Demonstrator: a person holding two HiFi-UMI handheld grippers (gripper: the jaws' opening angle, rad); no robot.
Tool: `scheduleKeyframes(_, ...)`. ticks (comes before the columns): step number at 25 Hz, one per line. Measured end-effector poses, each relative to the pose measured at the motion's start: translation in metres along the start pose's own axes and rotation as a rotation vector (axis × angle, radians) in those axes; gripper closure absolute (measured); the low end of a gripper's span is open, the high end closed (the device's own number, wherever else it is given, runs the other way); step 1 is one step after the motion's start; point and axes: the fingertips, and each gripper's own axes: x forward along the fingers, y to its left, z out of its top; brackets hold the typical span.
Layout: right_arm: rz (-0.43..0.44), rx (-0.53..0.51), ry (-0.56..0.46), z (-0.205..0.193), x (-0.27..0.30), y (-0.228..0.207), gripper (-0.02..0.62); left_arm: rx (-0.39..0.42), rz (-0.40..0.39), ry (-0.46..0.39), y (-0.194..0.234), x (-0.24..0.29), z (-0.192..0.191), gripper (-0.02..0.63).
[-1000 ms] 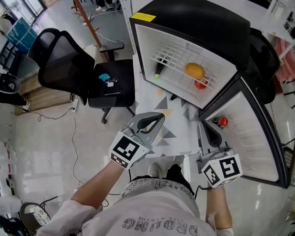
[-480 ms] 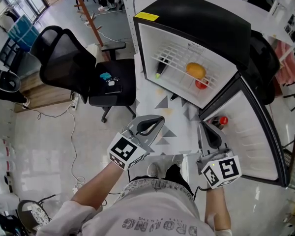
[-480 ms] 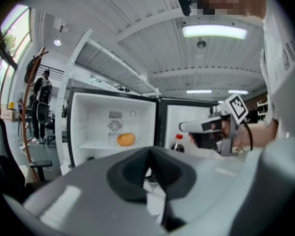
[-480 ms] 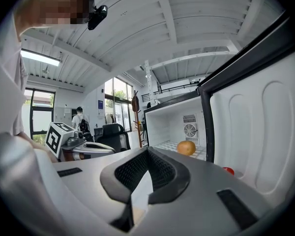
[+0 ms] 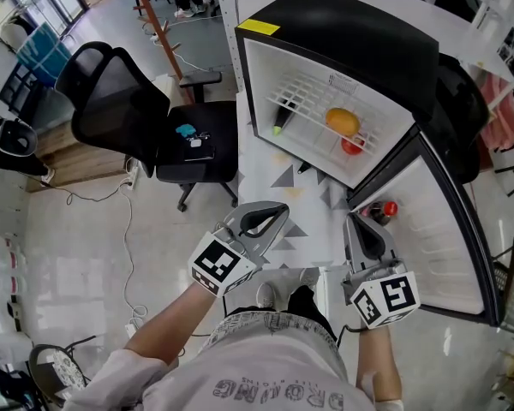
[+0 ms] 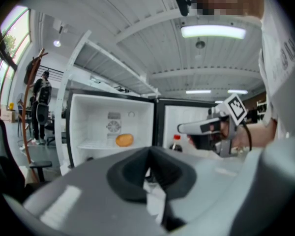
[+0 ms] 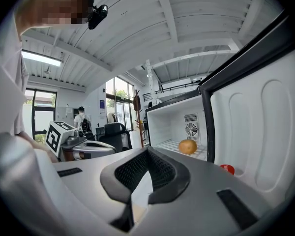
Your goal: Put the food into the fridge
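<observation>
- Hardly any shift is seen since a second ago: both grippers are kept low before the open fridge (image 5: 343, 41).
- Left gripper (image 5: 274, 210): jaws are pressed together, nothing is held.
- Inside, an orange fruit (image 5: 342, 122) and a red item (image 5: 351, 146) are seen on the wire shelf (image 5: 304, 92).
- Right gripper (image 5: 354, 223): jaws are closed too, empty, near the door (image 5: 437, 229), where a red-capped bottle (image 5: 384, 210) is stored.

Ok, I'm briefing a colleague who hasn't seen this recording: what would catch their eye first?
The open black fridge at upper right stands out, with an orange fruit on its wire shelf and a red-capped bottle in its door. Nearer, the left gripper and right gripper are held side by side, both shut and empty.
</observation>
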Motion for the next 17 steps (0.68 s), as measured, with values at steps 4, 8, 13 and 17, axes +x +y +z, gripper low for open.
scheduleKeyframes(4,0.004,-0.002,0.002,-0.0009,0.0005,-0.0009,0.594,-0.008,0.003,-0.003,0.0015,0.0012,-0.0007,0.600)
scheduleKeyframes(8,0.006,-0.002,0.003,-0.0010,0.0010,-0.0025,0.594,-0.009,0.006,-0.005,0.0021,0.0021,-0.0004,0.600)
scheduleKeyframes(13,0.009,-0.001,0.006,-0.0017,0.0024,-0.0043,0.594,-0.008,0.004,-0.007,0.0018,0.0043,-0.0005,0.600)
scheduleKeyframes(17,0.013,-0.003,0.004,-0.0014,0.0043,-0.0053,0.595,-0.008,0.003,-0.007,0.0023,0.0064,-0.0006,0.600)
